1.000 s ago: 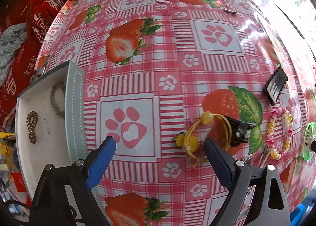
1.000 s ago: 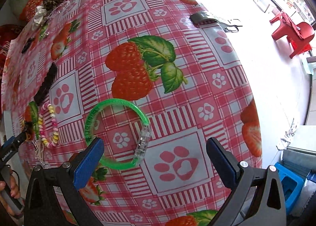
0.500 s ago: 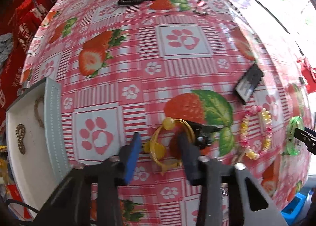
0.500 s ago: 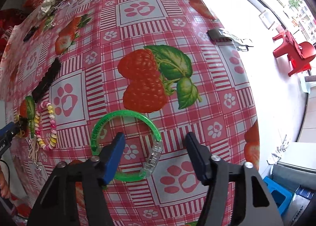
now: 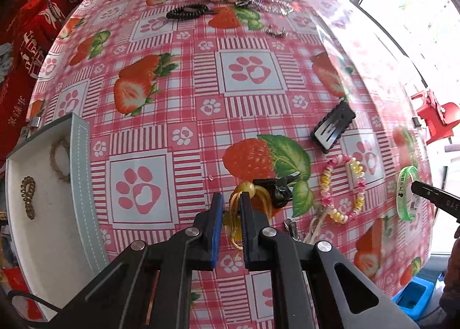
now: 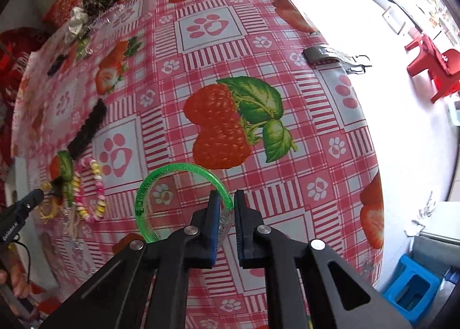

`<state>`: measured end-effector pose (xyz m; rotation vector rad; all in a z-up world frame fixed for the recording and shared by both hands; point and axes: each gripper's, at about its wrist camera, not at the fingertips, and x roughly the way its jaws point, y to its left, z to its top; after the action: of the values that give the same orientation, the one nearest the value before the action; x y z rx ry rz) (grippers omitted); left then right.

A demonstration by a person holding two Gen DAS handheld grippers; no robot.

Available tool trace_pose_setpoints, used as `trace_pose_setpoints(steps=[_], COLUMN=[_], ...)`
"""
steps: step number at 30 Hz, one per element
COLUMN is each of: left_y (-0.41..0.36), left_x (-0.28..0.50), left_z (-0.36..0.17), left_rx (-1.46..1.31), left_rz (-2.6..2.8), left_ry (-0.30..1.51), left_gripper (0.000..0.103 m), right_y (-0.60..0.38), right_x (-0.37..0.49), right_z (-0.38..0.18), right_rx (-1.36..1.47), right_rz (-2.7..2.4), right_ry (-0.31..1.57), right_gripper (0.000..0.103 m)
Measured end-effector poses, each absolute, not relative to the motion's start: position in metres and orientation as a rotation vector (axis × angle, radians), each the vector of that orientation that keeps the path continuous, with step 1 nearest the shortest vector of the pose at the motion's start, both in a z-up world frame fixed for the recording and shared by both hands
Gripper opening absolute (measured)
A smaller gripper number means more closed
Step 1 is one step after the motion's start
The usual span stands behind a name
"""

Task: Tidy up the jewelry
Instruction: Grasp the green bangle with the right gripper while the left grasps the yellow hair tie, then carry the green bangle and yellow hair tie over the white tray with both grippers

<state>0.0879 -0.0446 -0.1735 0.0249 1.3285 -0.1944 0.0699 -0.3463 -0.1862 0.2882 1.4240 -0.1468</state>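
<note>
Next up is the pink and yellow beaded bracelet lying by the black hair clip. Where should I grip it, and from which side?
Grip the pink and yellow beaded bracelet from straight above, pinching across the strand of one side with one finger inside the loop and one outside. It lies flat and open on the tablecloth. I'd pick the side towards the black hair clip; the opposite end meets pale cords and a metal clip.

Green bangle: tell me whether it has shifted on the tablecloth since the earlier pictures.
No. The green bangle lies below the raspberry print as before; the right gripper has just closed on it.
</note>
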Motion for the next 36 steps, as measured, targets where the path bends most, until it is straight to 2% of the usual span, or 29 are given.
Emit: trace_pose_setpoints(steps=[19, 36], left_y=[0.017, 0.149], left_x=[0.075, 0.036], left_z=[-0.125, -0.109], left_rx=[-0.086, -0.207], left_rz=[-0.168, 0.06], left_ry=[1.236, 1.17], left_gripper=[0.018, 0.018], right_y=[-0.285, -0.11], right_x=[0.088, 0.117], right_z=[-0.139, -0.113], right_rx=[0.274, 0.122], right_rz=[0.031, 0.404], right_ry=[1.352, 1.338], right_gripper=[0.011, 0.011])
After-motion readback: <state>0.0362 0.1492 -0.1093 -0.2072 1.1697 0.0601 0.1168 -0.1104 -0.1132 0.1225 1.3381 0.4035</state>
